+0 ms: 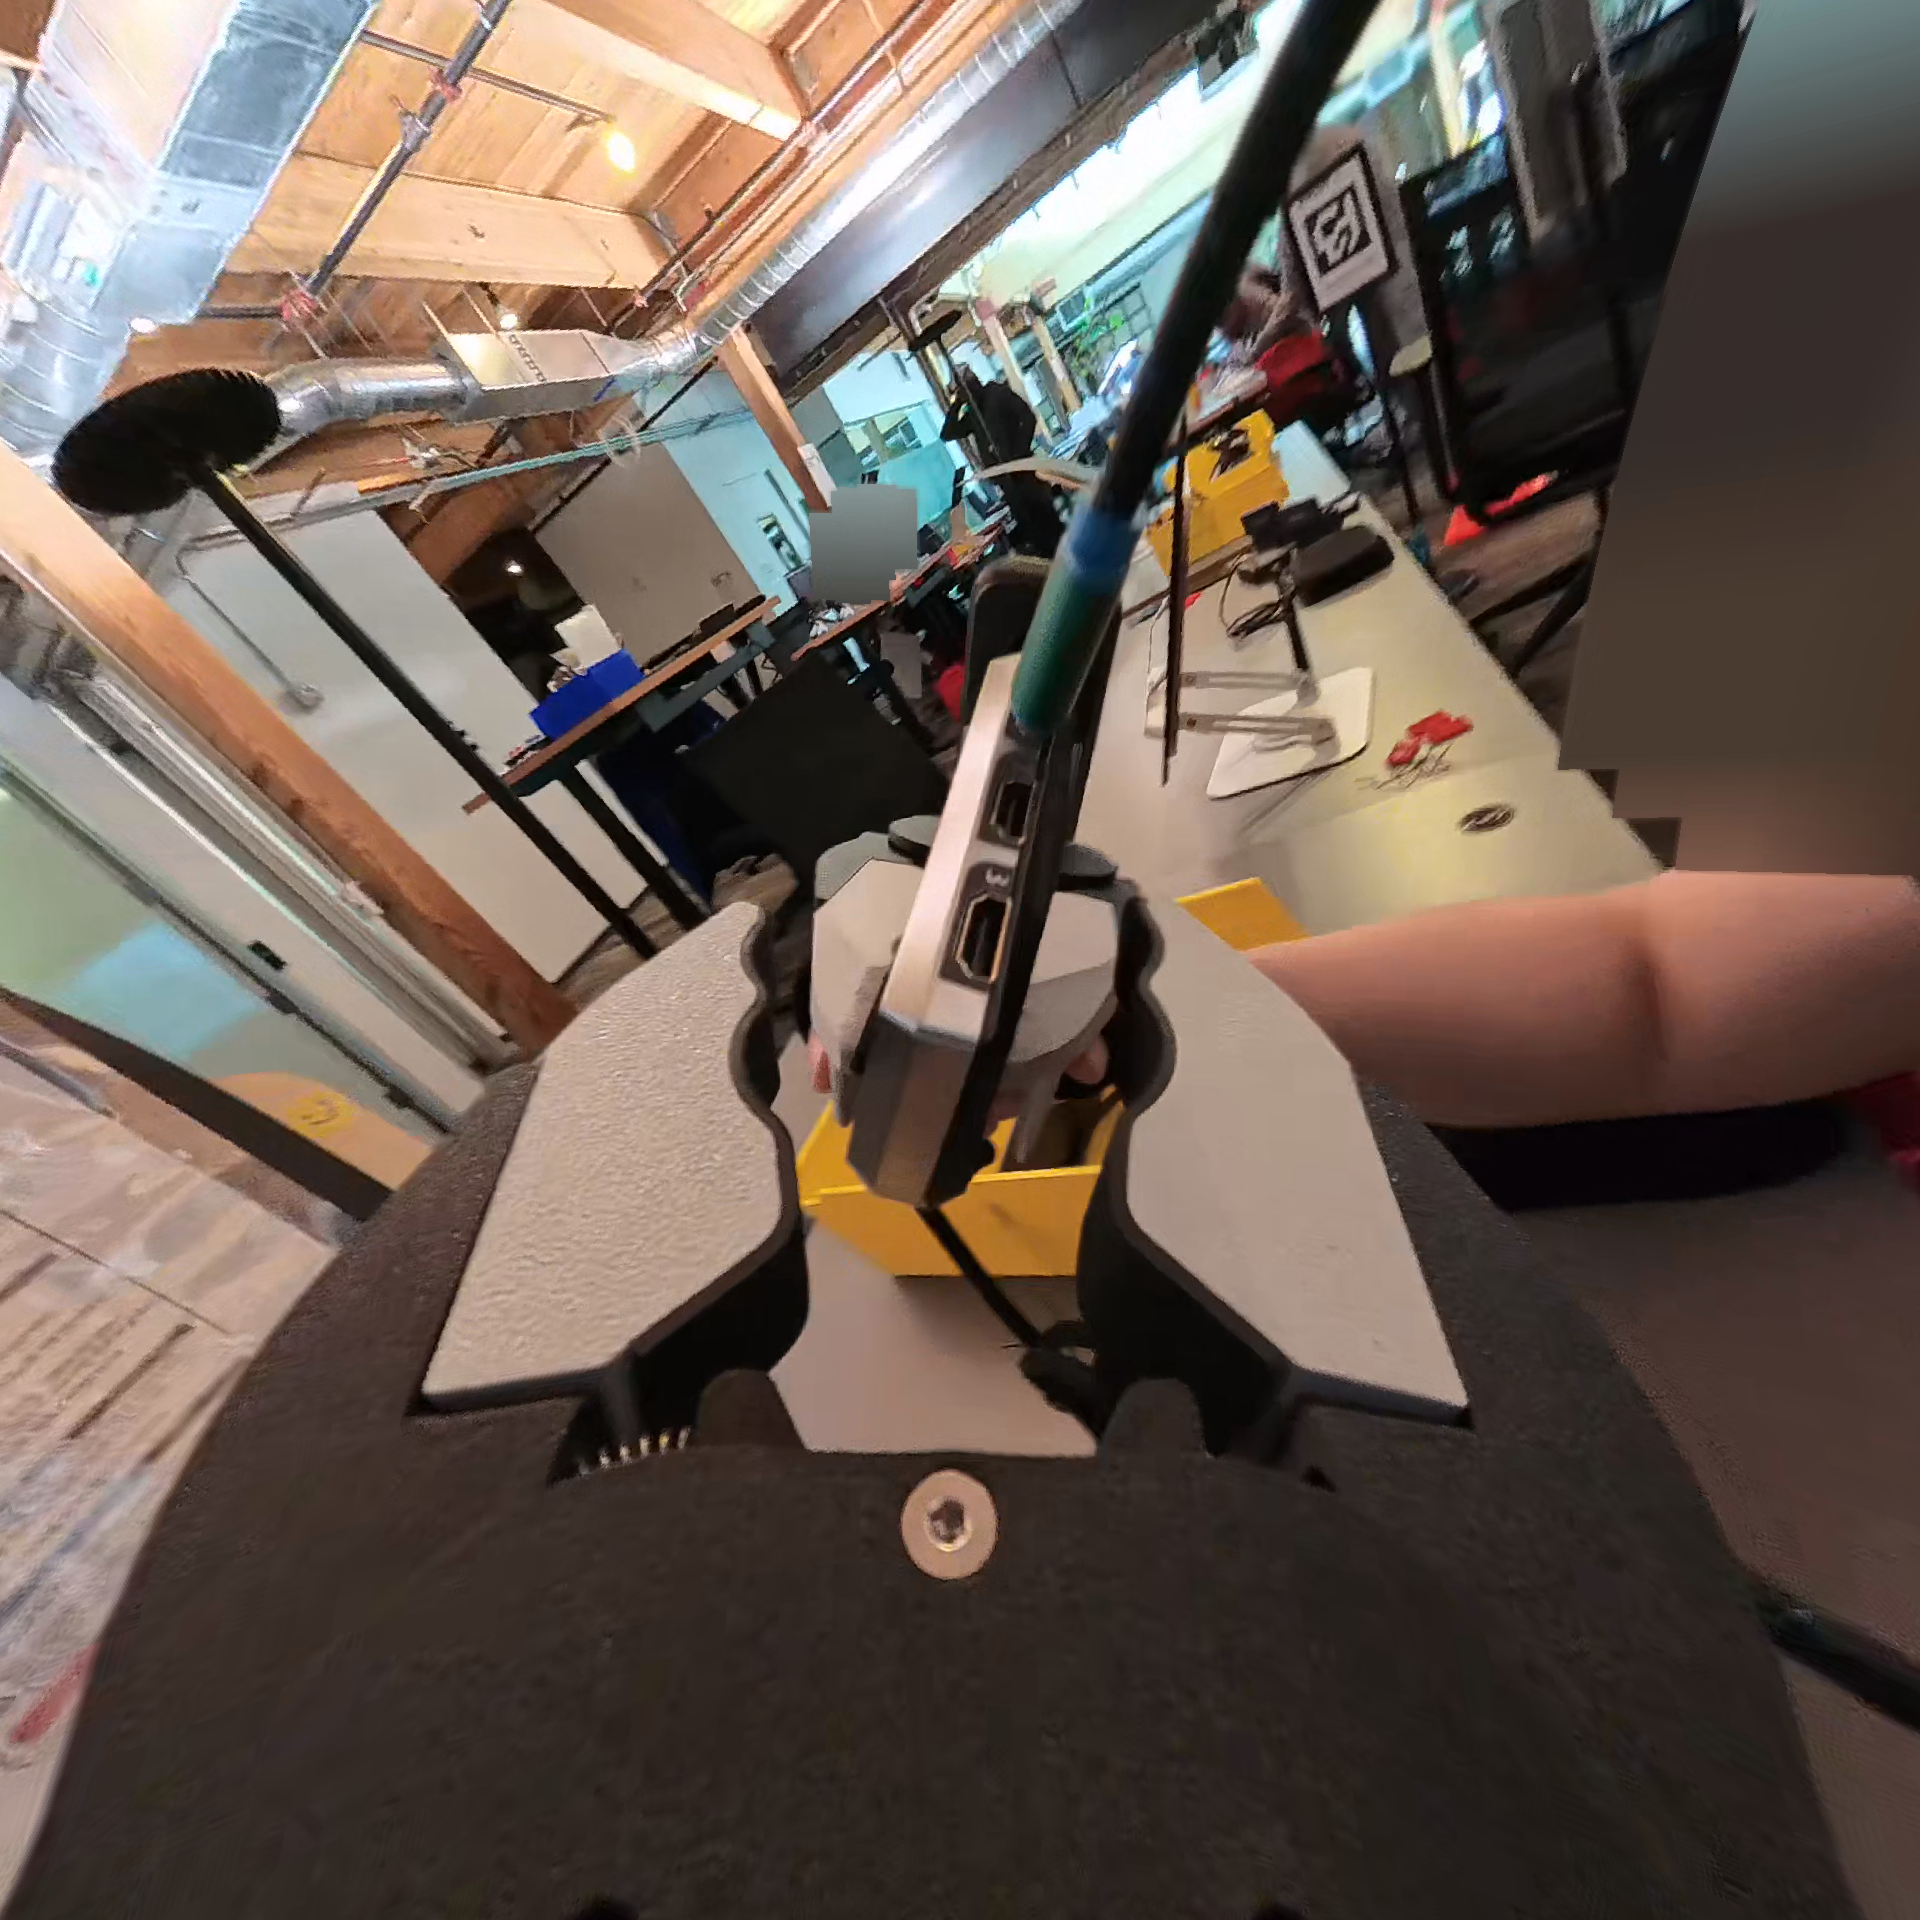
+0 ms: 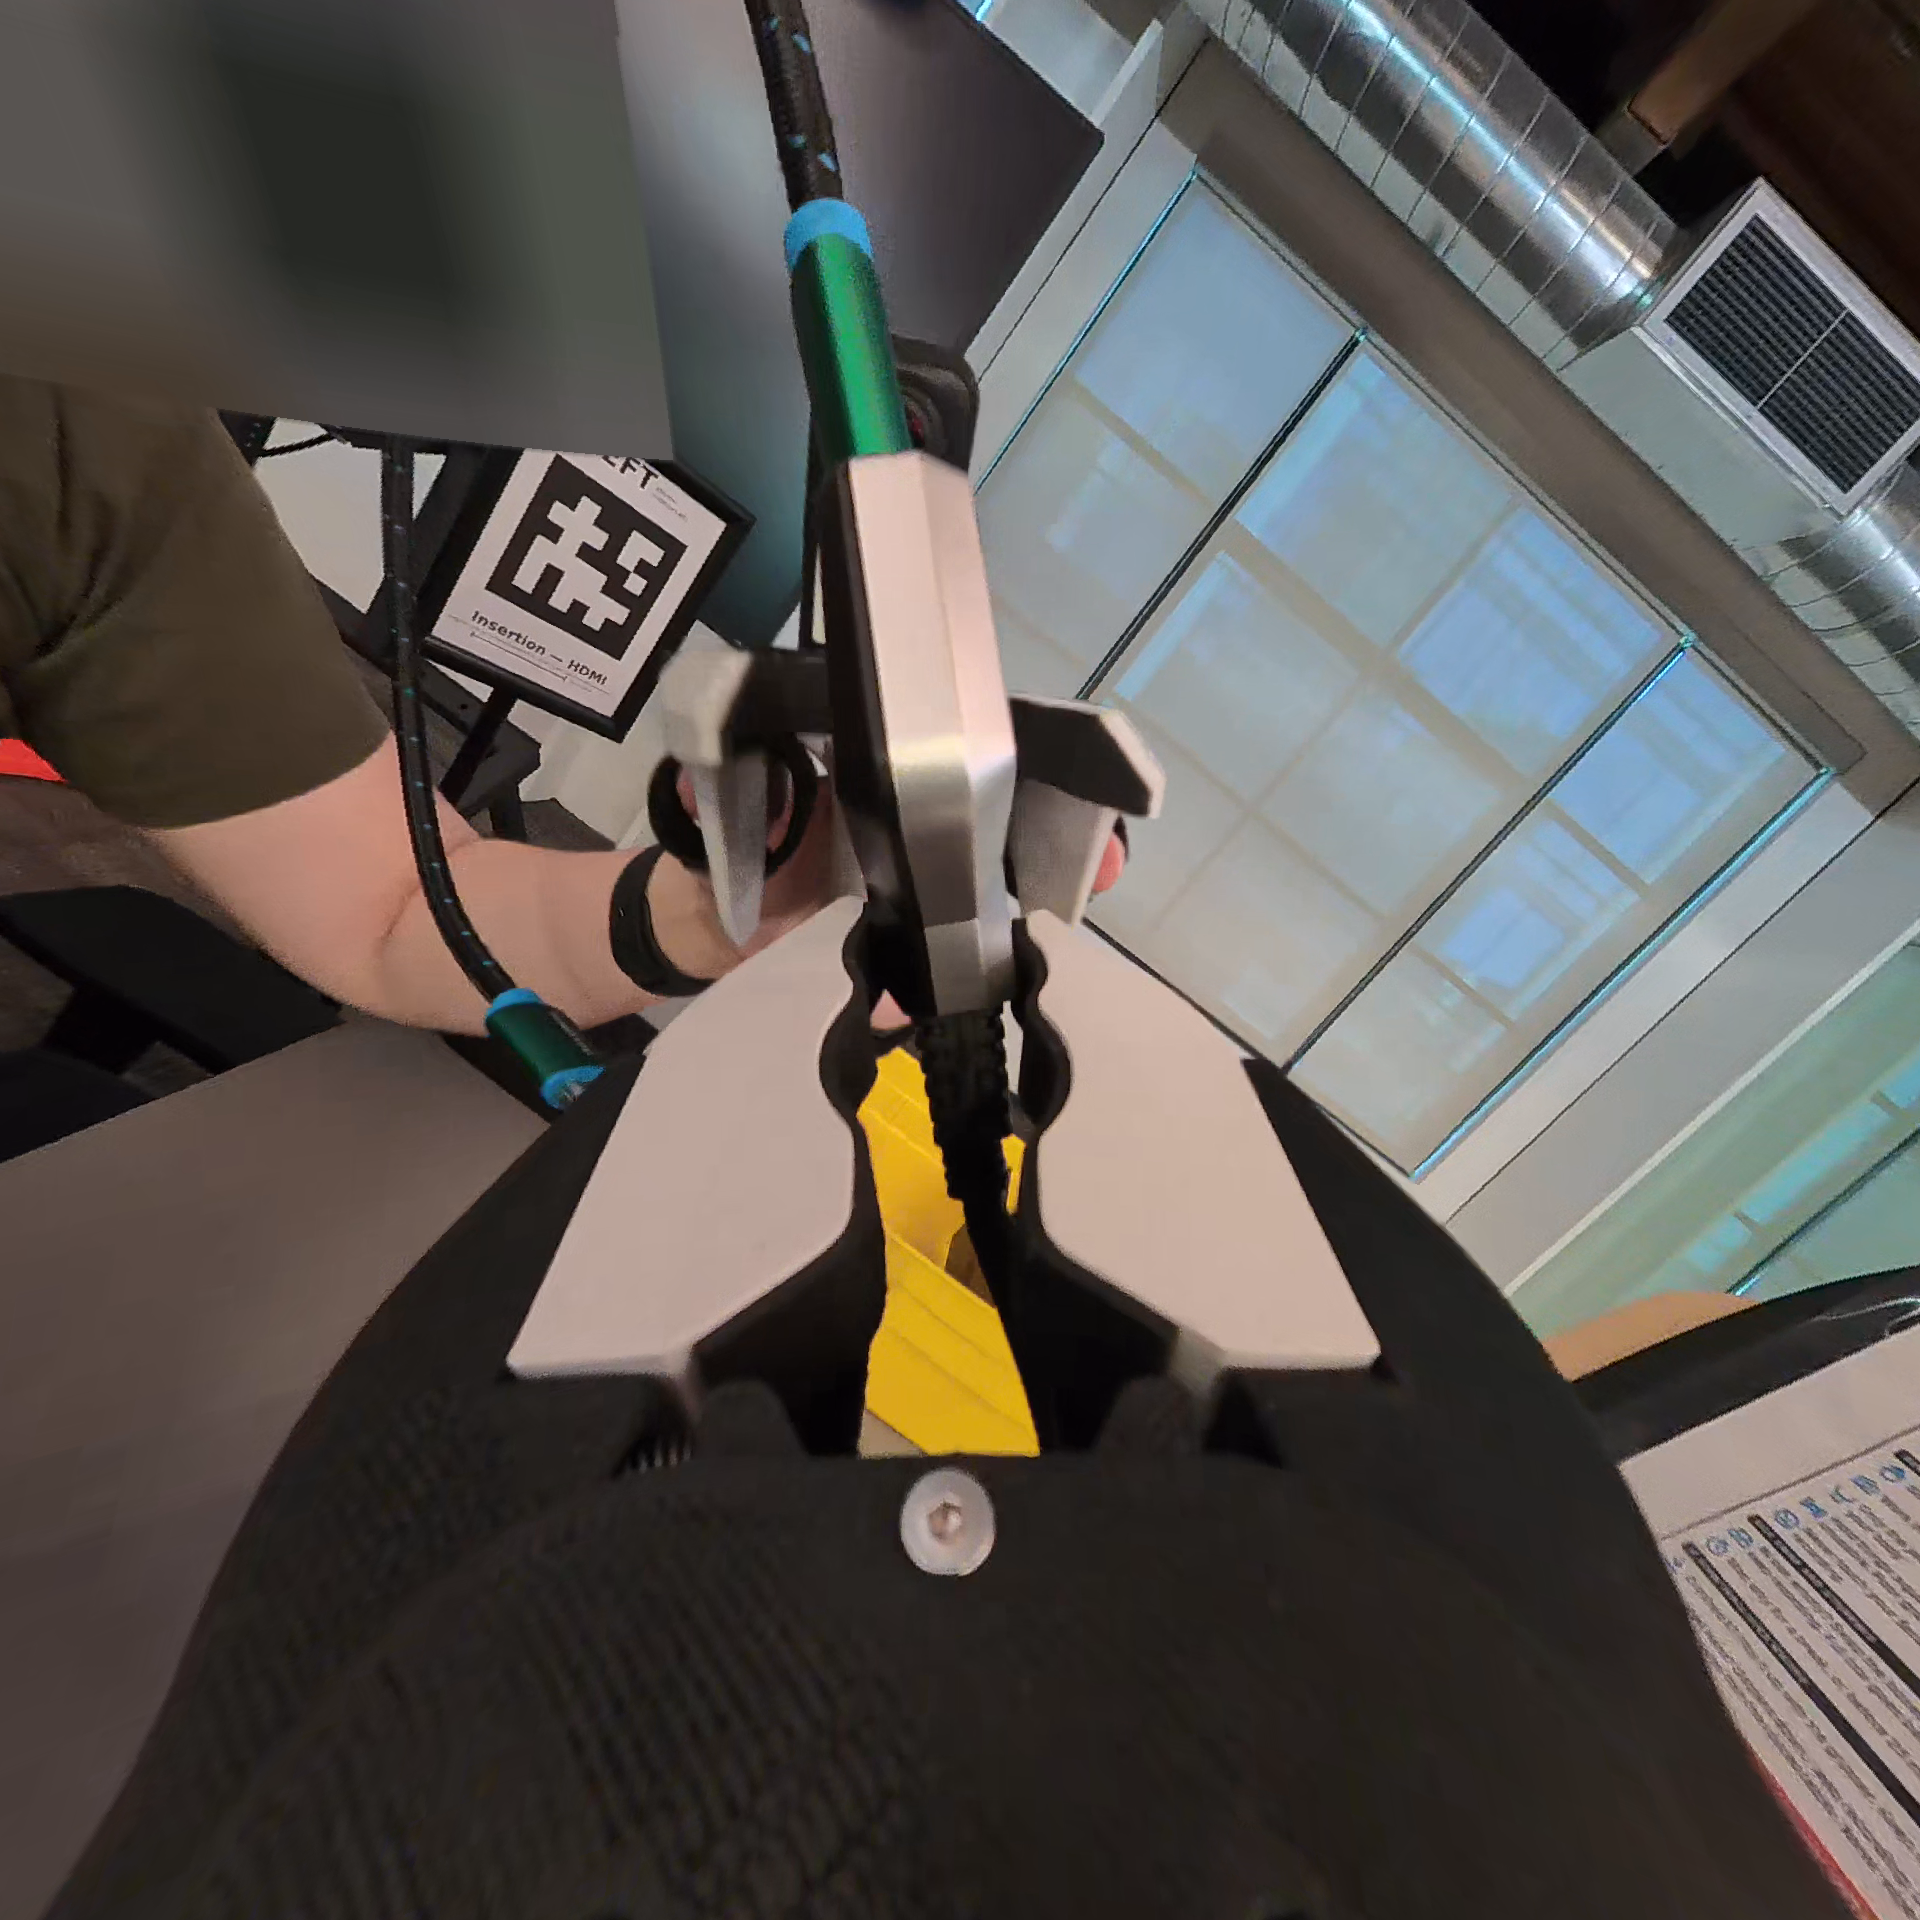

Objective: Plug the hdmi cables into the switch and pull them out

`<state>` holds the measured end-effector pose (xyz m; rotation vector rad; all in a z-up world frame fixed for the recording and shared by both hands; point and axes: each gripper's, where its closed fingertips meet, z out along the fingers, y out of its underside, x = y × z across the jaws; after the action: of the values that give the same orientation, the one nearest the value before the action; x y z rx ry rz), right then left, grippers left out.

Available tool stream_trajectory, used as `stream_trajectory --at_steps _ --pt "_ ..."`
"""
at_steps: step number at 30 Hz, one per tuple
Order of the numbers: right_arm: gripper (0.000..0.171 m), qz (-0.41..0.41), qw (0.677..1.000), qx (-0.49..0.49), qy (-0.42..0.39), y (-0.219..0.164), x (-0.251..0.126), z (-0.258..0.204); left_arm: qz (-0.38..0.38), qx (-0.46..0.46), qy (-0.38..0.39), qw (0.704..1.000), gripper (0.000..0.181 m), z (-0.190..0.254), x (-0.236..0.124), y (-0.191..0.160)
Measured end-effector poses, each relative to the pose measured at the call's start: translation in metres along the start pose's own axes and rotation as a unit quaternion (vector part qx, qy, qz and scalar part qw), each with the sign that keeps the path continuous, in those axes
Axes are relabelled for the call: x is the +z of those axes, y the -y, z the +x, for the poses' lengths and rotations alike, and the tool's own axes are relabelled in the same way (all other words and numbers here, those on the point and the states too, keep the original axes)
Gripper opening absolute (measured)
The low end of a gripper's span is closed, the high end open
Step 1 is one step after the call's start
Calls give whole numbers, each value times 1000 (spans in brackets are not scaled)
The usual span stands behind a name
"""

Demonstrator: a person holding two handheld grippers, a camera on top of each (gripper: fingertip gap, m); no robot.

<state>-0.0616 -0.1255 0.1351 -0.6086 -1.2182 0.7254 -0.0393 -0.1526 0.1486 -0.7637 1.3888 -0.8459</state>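
Closest to me, the right gripper [image 2: 940, 971] has its fingers drawn in narrow and clamped on the lower end of the silver switch [image 2: 925, 665]. The switch stands nearly upright in the air above them. Its black braided lead [image 2: 971, 1101] drops down through the slot between those fingers, over a yellow bin [image 2: 935, 1309] on the grey surface [image 2: 260, 1195].

From the other side, the left gripper [image 1: 945, 925] has its fingers spread wide to either side of the switch [image 1: 935, 997]. The switch body sits in the gap near their tips, with daylight on the one side at least. I can't tell whether the other finger brushes it. Two empty ports [image 1: 982, 935] on the switch's narrow edge face that camera.

At the switch's top end a green-shelled hdmi plug [image 2: 847, 343] is seated. Its black cable [image 2: 795, 114] arcs up and away.

A second green plug [image 2: 540, 1044] lies at the edge of the surface, just beside the person's forearm [image 2: 468, 925], with its cable looping upward.

Behind that stands a framed black-and-white marker sign [image 2: 582, 571]. Beyond the switch there is a wall of large windows [image 2: 1403, 675].
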Motion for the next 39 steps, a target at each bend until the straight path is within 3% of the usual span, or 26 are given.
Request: stream_trajectory --at_steps 4,11,15,39 --pt "24 19 1000 8 15 1 0 -4 -2 36 6 999 40 -4 4 -10" --pt "25 17 999 19 29 -11 7 -9 32 21 -12 999 46 -1 0 -12" --pt "25 19 999 24 25 -15 10 -9 43 41 -30 998 25 8 0 -11" --pt "24 5 998 61 29 -25 10 -11 31 21 -26 999 23 5 -1 -21"
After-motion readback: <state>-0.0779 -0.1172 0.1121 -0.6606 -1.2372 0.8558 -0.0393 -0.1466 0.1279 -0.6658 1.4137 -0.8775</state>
